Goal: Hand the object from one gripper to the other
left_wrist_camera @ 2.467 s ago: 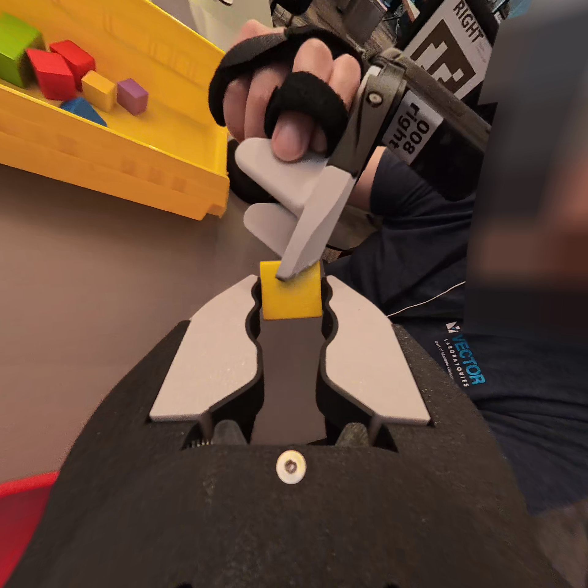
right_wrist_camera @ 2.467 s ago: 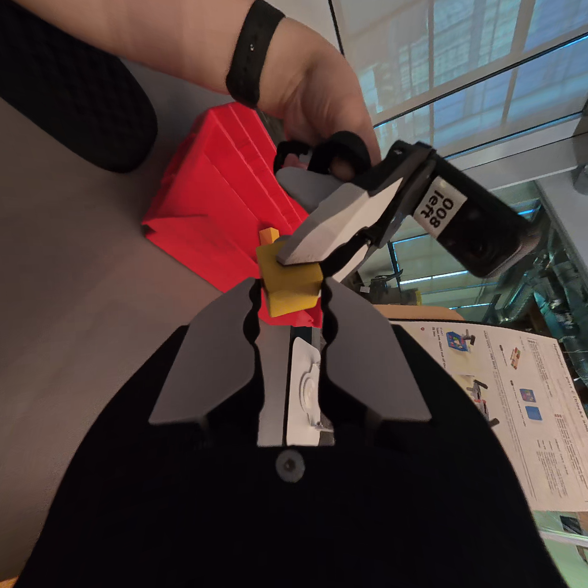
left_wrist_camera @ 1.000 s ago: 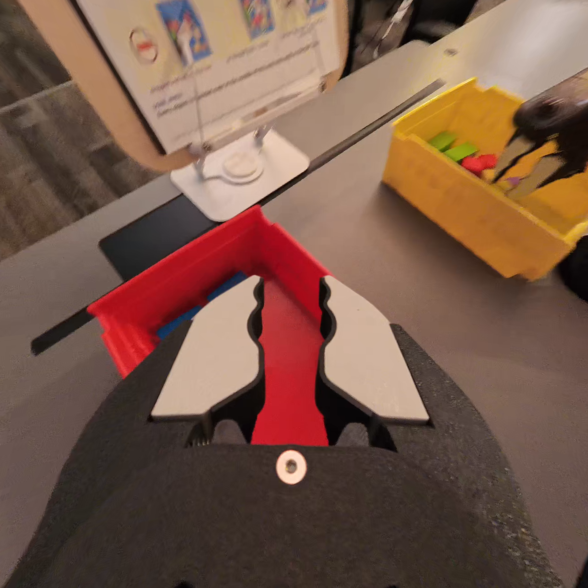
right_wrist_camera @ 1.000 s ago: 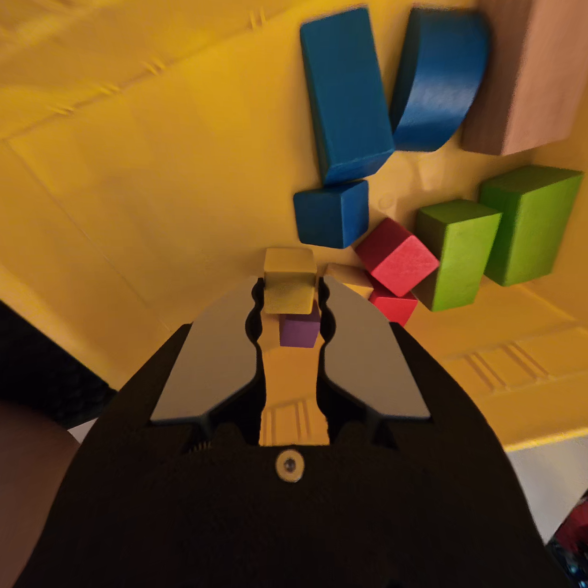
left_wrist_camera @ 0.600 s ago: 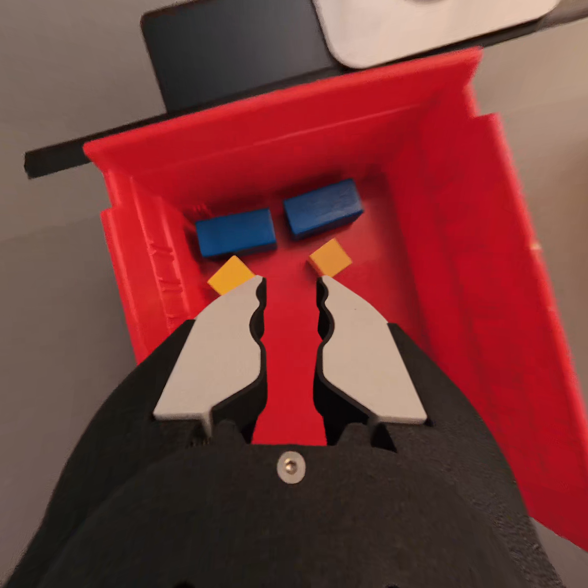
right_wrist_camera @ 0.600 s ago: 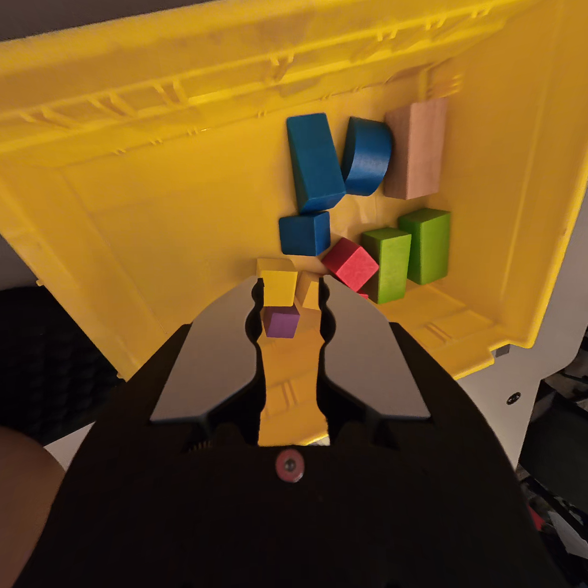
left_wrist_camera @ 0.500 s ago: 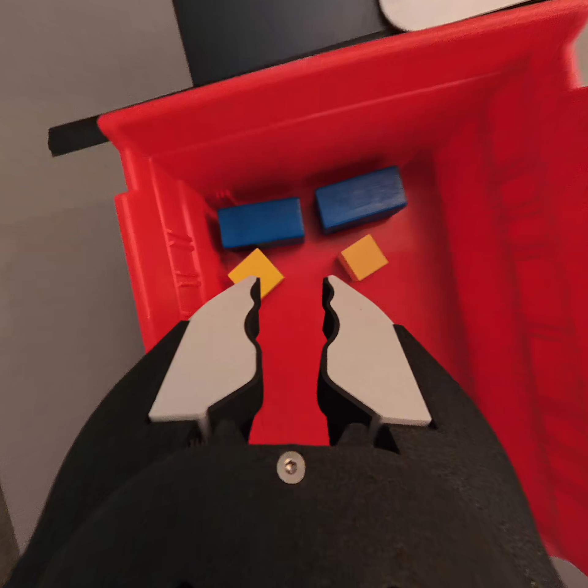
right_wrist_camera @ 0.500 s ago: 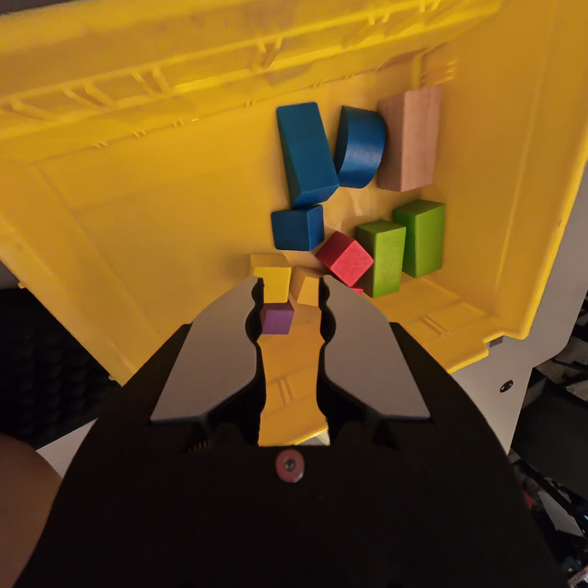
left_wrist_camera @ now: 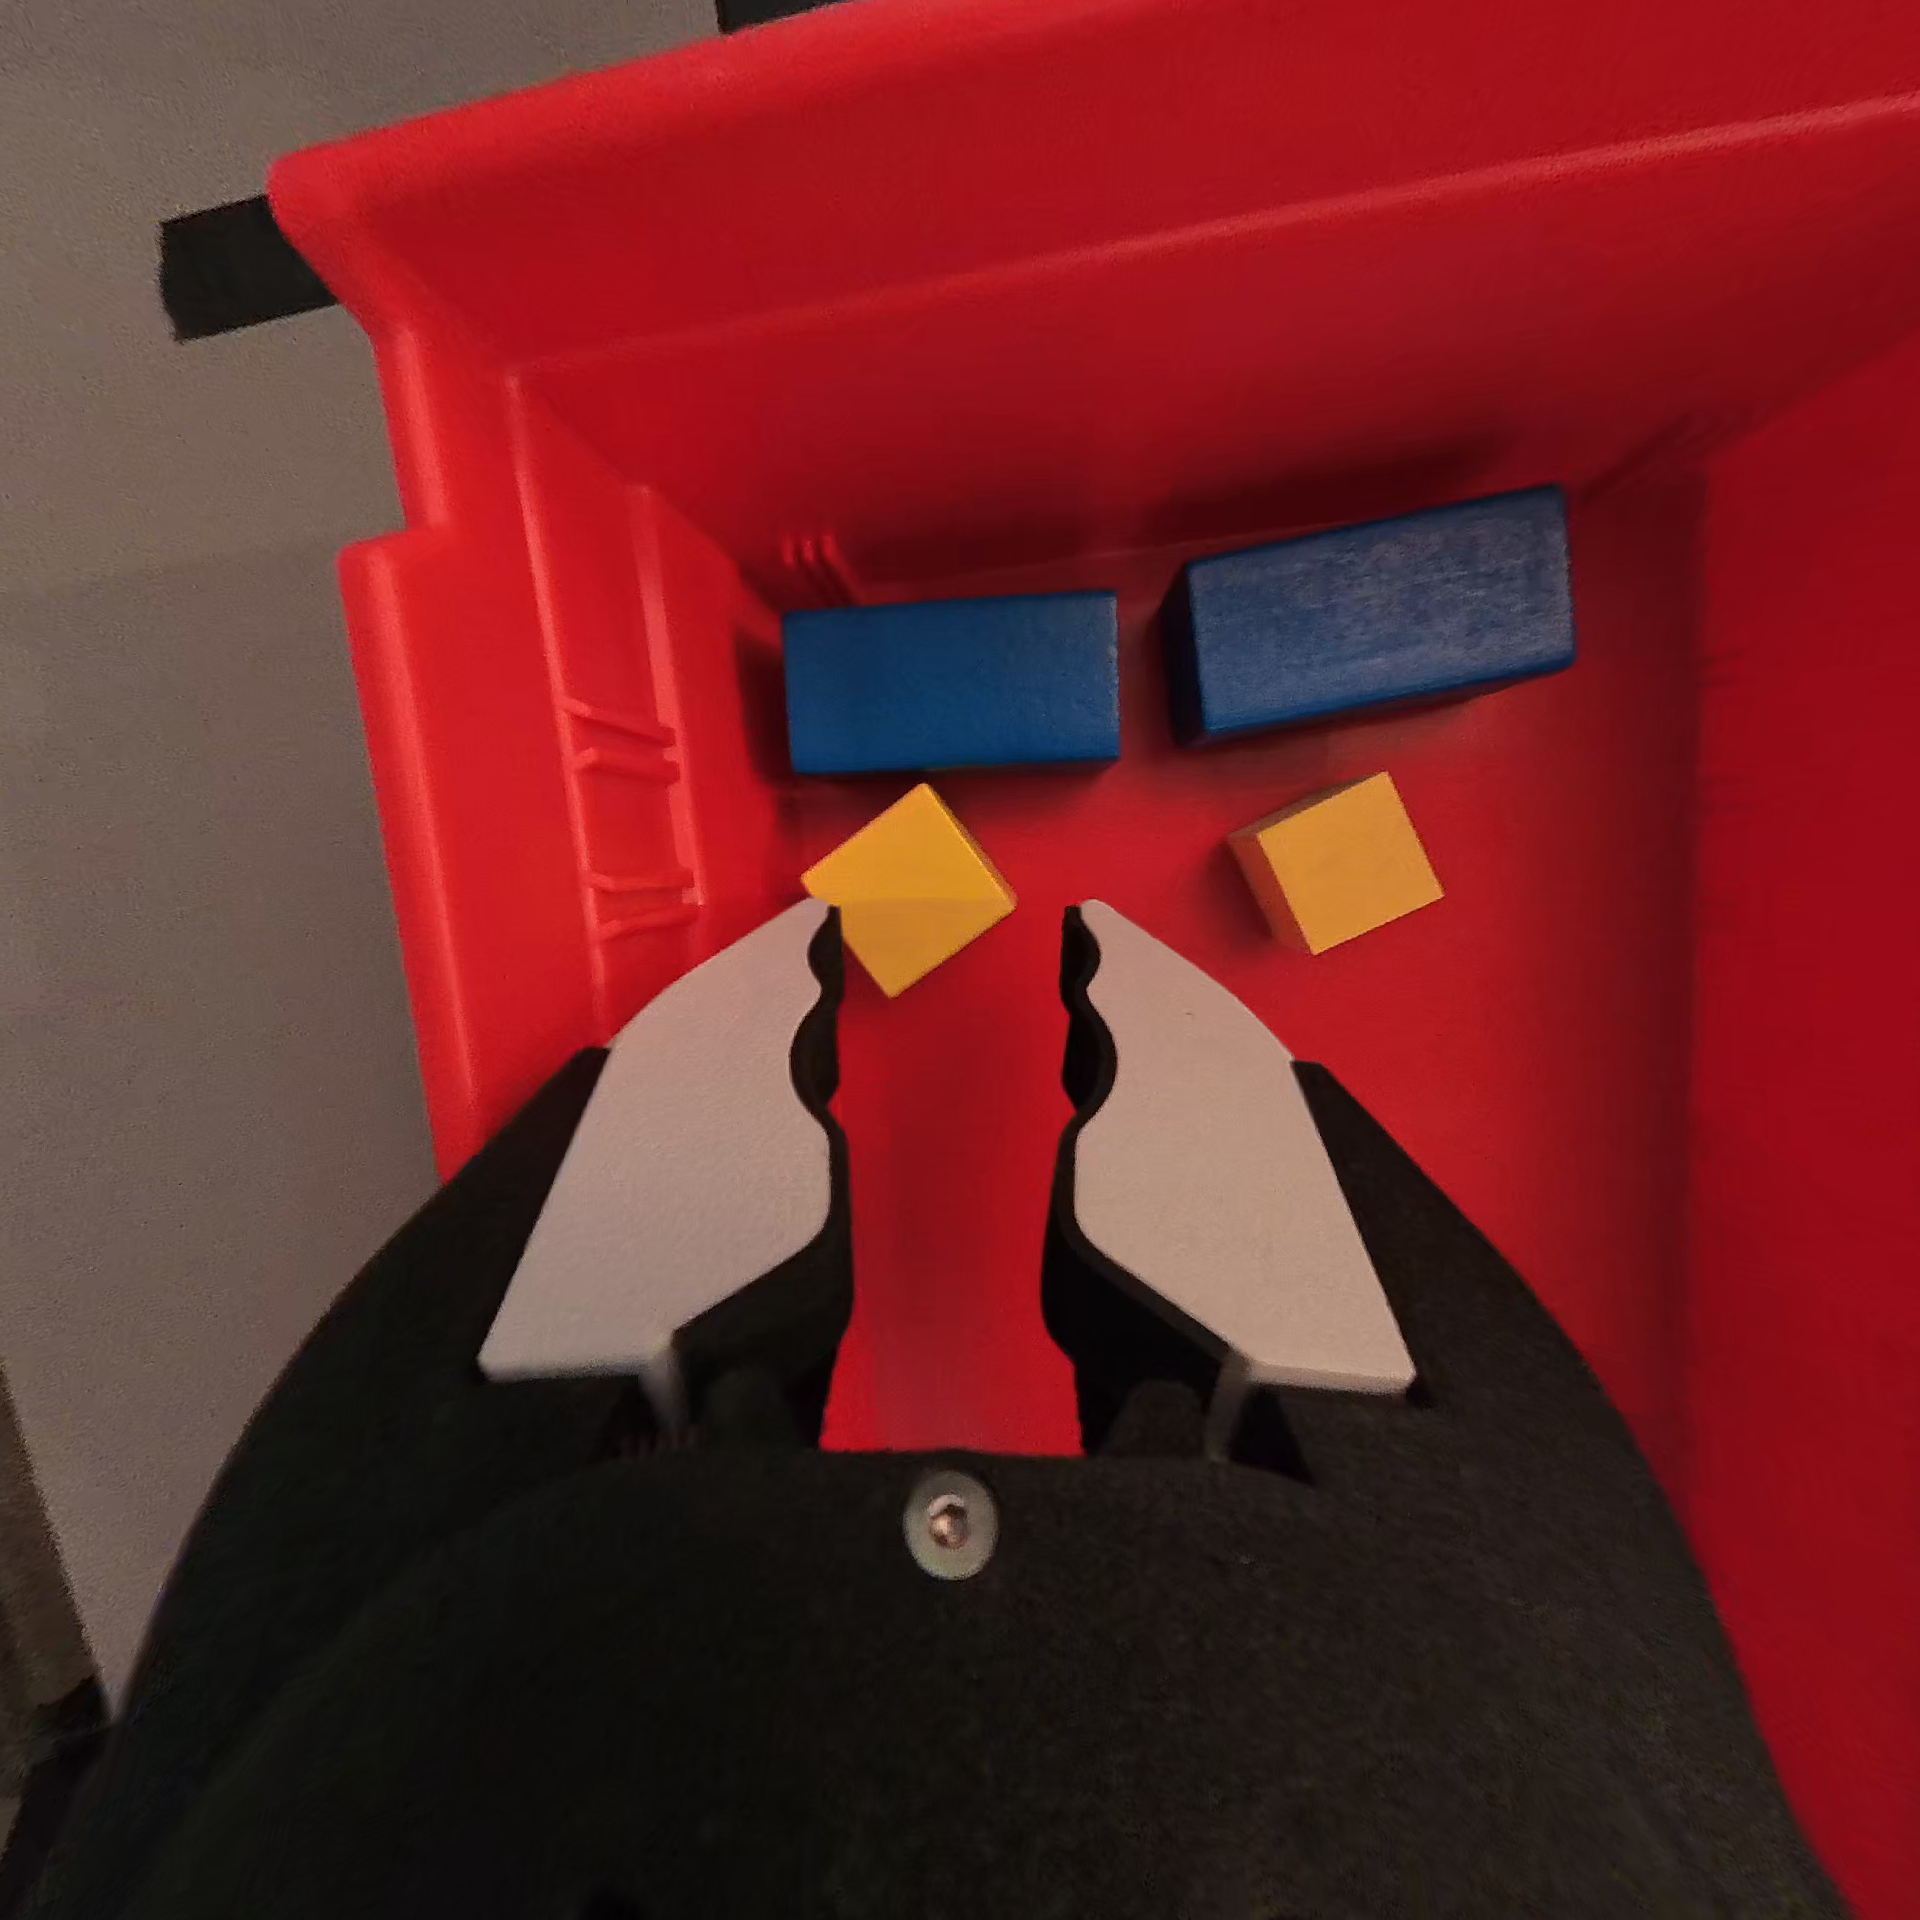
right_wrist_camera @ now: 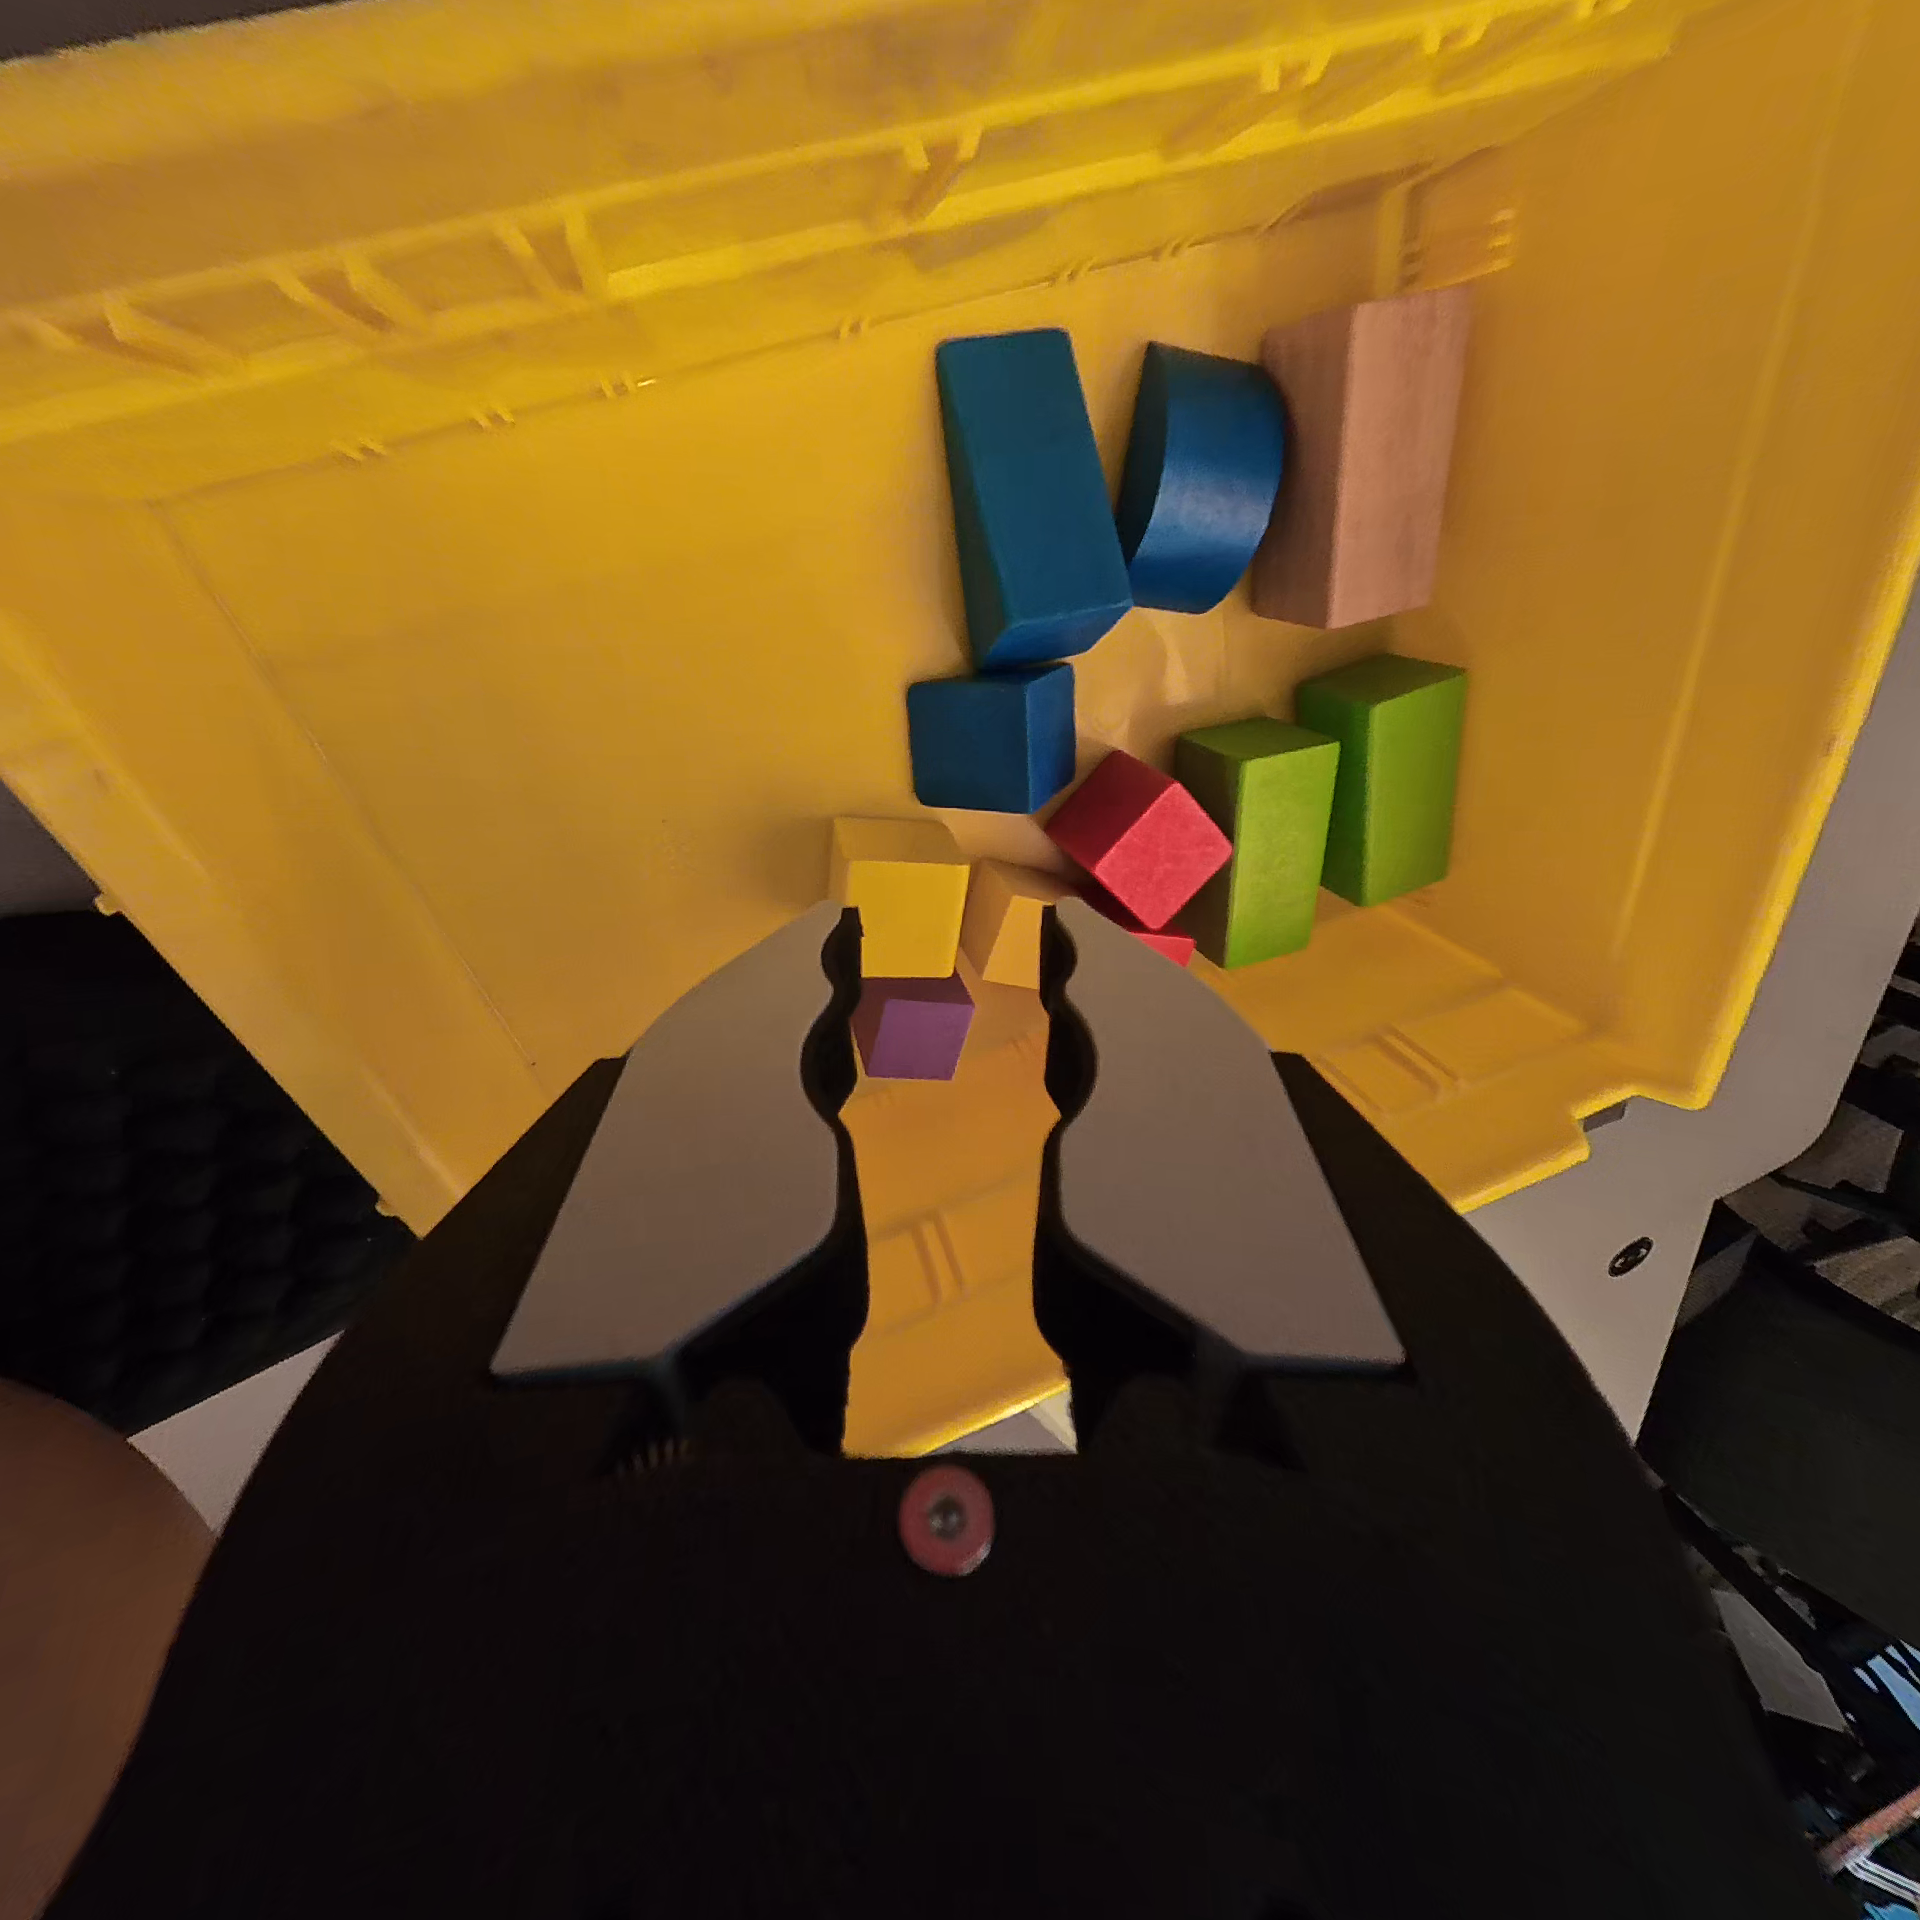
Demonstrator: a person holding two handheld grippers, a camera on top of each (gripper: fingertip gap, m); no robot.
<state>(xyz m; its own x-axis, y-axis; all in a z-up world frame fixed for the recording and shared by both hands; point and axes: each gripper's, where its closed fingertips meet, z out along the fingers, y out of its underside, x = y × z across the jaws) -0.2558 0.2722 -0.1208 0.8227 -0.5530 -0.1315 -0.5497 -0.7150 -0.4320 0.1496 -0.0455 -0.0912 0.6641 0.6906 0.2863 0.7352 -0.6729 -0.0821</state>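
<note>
My right gripper (right_wrist_camera: 945,914) is open and empty, hovering over the yellow bin (right_wrist_camera: 468,644). The yellow cube (right_wrist_camera: 899,894) lies on the bin floor just past my left fingertip, free of the jaws. A purple cube (right_wrist_camera: 914,1023) and an orange cube (right_wrist_camera: 1008,925) lie beside it. My left gripper (left_wrist_camera: 945,914) is open and empty over the red bin (left_wrist_camera: 582,343). A yellow cube (left_wrist_camera: 909,899) sits by its left fingertip, another one (left_wrist_camera: 1340,862) lies to the right, and two blue blocks (left_wrist_camera: 951,681) (left_wrist_camera: 1371,613) lie behind them.
The yellow bin also holds blue blocks (right_wrist_camera: 1023,499), a red cube (right_wrist_camera: 1138,836), two green blocks (right_wrist_camera: 1262,831) and a tan block (right_wrist_camera: 1361,457). A grey tabletop (left_wrist_camera: 177,727) lies left of the red bin. A black strip (left_wrist_camera: 229,275) runs behind it.
The right gripper let the yellow cube go in the yellow bin and rose away from it. The left gripper turned from the handover to the red bin and came down closer to its blocks.
</note>
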